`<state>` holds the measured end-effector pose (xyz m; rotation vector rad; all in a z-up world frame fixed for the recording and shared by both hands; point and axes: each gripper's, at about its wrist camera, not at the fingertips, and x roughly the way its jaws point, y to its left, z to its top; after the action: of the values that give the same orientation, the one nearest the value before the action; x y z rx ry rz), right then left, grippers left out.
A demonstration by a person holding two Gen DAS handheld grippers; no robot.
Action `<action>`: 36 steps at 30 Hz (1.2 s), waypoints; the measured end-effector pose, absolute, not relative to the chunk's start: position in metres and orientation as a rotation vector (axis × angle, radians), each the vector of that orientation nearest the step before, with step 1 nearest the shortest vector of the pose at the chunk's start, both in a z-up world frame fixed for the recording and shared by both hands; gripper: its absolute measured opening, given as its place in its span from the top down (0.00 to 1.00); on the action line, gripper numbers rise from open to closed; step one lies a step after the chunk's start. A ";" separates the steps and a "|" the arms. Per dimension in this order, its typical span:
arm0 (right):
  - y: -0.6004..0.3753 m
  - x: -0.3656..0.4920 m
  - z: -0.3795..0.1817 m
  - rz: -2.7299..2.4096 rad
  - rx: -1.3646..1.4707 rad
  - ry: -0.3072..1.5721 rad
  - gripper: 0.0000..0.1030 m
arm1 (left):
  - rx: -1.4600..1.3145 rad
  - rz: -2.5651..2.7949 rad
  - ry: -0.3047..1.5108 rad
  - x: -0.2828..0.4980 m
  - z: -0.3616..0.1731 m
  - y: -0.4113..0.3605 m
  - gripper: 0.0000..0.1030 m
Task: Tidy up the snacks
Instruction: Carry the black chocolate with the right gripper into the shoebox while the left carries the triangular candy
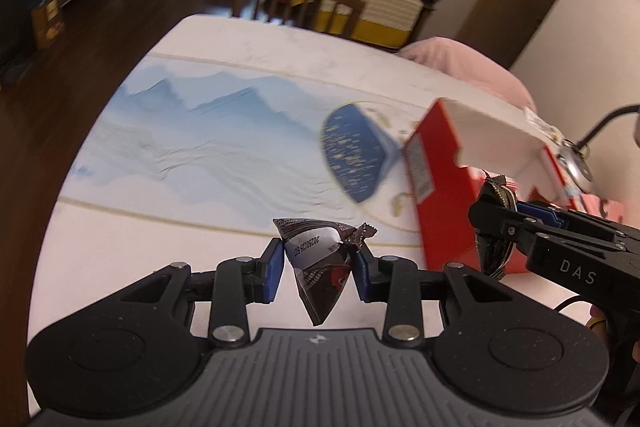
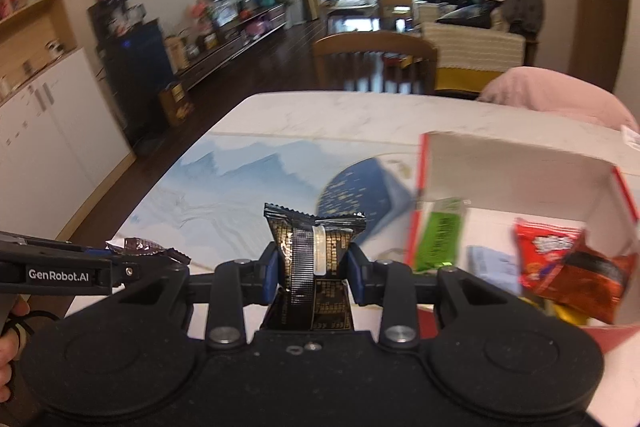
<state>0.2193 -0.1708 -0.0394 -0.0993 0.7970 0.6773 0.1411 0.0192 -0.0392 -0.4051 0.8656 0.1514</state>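
The counter [image 2: 320,115] in front of me is white, with a blue mountain-print mat [image 1: 208,131] spread across its middle. A wooden chair [image 2: 372,51] stands at the far edge.

On the right side of the counter sits the red box [image 2: 520,171], open at the top, white inside. In it lie a red snack packet [image 2: 552,251], a green packet [image 2: 440,239] leaning against the left wall and a pale blue one [image 2: 488,263] on the floor of the box between them. Just beside the box's left wall, on the mat, is a dark blue speckled thing [image 1: 356,151], too blurred to name.

My right tongs [image 2: 314,263] are clamped on a black and gold snack packet [image 2: 316,247], standing upright between the blue pads [image 2: 354,271], held above the counter just left of the box. From my left camera the same packet [image 1: 494,227] shows edge-on against the red wall of the box.

My left tongs [image 1: 320,269] grip a smaller dark brown snack packet [image 1: 320,267], crumpled to a point below, with a white date patch facing me. It hangs over the near edge of the mat, left of the box.
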 end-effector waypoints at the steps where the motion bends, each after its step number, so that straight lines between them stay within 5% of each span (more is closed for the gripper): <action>1: -0.177 0.221 -0.038 0.664 -0.092 0.792 0.68 | -0.395 0.136 0.862 0.145 -0.036 0.014 0.66; 36: -0.311 0.318 -0.077 0.389 -0.035 0.883 0.67 | -0.130 -0.151 0.958 0.304 -0.037 -0.152 0.66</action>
<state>0.3183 -0.3108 -0.0772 -0.0351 0.8825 0.3888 0.3036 -0.1517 -0.0370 -0.1299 0.9584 -0.1512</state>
